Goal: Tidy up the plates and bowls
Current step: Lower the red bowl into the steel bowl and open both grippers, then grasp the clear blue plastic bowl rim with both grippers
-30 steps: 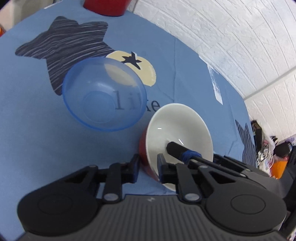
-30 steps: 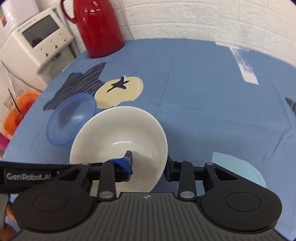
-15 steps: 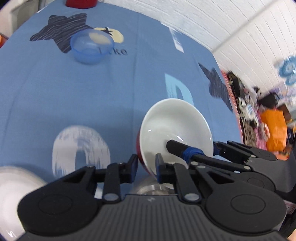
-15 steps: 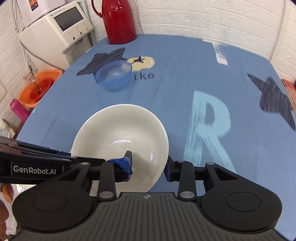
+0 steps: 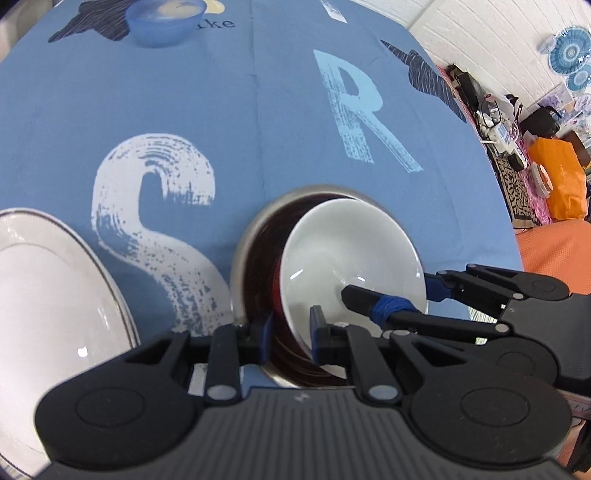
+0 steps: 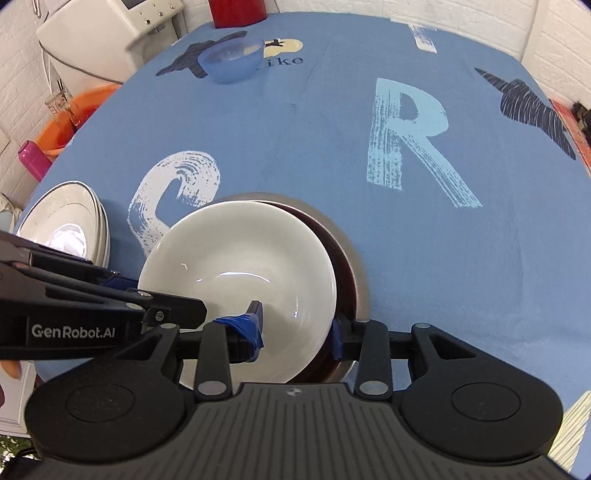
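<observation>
A bowl, white inside point(image 5: 343, 251) and red outside, is held tilted by both grippers. My left gripper point(image 5: 289, 332) is shut on its near-left rim. My right gripper point(image 6: 295, 325) is shut on the opposite rim, one taped finger inside the bowl point(image 6: 236, 266). The bowl hangs in the mouth of a steel bowl point(image 5: 251, 236) that stands on the blue tablecloth; I cannot tell if they touch. The steel bowl's rim point(image 6: 347, 243) shows behind the held bowl. A stack of white plates point(image 5: 44, 288) point(image 6: 62, 229) lies to the left.
A translucent blue bowl point(image 5: 164, 20) point(image 6: 231, 61) stands at the table's far side, near a red thermos point(image 6: 236, 13). Off the table's left edge are a white appliance point(image 6: 107, 33), an orange basin point(image 6: 74, 114) and a pink bottle point(image 6: 31, 160).
Both grippers carried the bowl from beside the blue bowl back toward the near edge. It now hangs in the steel bowl, and the plate stack has come into view.
</observation>
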Action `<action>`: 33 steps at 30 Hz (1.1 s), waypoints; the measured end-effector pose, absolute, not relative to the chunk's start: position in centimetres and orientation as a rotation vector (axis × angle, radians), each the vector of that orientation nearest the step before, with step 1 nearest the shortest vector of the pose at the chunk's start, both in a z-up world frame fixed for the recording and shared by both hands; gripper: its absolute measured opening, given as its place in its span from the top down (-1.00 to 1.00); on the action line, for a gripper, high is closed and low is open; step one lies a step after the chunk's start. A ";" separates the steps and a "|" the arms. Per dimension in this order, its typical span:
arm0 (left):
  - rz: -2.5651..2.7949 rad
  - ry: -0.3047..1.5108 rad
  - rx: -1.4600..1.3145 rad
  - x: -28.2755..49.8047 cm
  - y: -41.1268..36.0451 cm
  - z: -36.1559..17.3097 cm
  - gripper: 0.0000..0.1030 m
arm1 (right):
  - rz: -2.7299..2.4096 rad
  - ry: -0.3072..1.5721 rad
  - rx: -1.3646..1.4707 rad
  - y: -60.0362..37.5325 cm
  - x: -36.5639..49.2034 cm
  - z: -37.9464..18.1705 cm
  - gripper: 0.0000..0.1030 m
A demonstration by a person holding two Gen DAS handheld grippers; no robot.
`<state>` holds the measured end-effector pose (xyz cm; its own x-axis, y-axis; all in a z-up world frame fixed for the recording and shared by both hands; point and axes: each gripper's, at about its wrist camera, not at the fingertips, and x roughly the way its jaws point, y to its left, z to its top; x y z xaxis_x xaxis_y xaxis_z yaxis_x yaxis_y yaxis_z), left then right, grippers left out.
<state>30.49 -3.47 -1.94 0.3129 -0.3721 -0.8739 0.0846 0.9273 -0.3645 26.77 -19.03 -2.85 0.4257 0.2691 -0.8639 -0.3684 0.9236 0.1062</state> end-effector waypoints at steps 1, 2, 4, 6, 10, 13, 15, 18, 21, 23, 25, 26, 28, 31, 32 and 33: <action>-0.312 1.222 -0.272 30.6 -3.4 -1.9 0.79 | 0.396 1.062 -0.102 -19.0 26.8 -2.8 0.60; -0.316 1.226 -0.278 30.6 -3.2 -1.9 0.75 | 0.392 1.064 -0.095 -19.1 26.8 -2.7 0.59; -0.343 1.261 -0.296 30.8 -2.8 -1.6 0.62 | 0.397 1.063 -0.094 -19.1 26.7 -2.5 0.59; -0.398 1.288 -0.345 31.0 -1.9 -1.2 0.30 | 0.399 1.066 -0.085 -19.3 26.7 -2.1 0.58; -0.420 1.247 -0.342 31.1 -1.2 0.8 -0.12 | 0.382 1.051 -0.077 -19.5 26.8 -1.0 0.54; -0.445 1.230 -0.352 31.1 -0.4 2.1 -0.12 | 0.382 1.022 -0.118 -19.0 26.7 -0.1 0.53; -0.434 1.192 -0.354 31.2 0.8 3.1 -0.12 | 0.378 0.996 -0.123 -19.1 26.8 0.9 0.52; -0.377 1.122 -0.365 32.1 3.9 4.2 -0.12 | 0.373 0.950 -0.102 -19.1 28.0 2.4 0.50; -0.255 1.072 -0.393 34.6 8.3 4.3 -0.13 | 0.389 0.938 -0.046 -18.5 31.0 3.0 0.49; -0.165 1.053 -0.413 36.8 11.1 3.7 -0.13 | 0.403 0.939 -0.003 -17.7 33.7 2.9 0.48; -0.099 1.033 -0.449 39.6 13.6 2.9 -0.13 | 0.424 0.935 0.030 -16.2 37.0 2.6 0.48; -0.078 1.034 -0.468 41.1 14.6 2.6 -0.13 | 0.426 0.930 0.044 -15.3 39.0 2.3 0.47; -0.060 1.027 -0.521 44.3 16.1 2.1 -0.13 | 0.442 0.929 0.094 -13.6 42.5 1.8 0.46; -0.044 0.998 -0.557 49.1 17.0 1.6 -0.13 | 0.463 0.927 0.162 -11.0 47.9 0.8 0.45; -0.038 0.991 -0.555 50.6 17.0 1.4 -0.13 | 0.465 0.924 0.164 -10.1 49.6 0.5 0.45; -0.033 0.989 -0.546 52.0 16.9 1.2 -0.13 | 0.467 0.920 0.158 -9.3 51.0 0.2 0.44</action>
<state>51.95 16.90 1.15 0.5601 -0.2688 -0.7836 -0.2163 0.8657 -0.4515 50.99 -9.35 0.18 0.5143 0.4532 -0.7281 -0.3204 0.8890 0.3270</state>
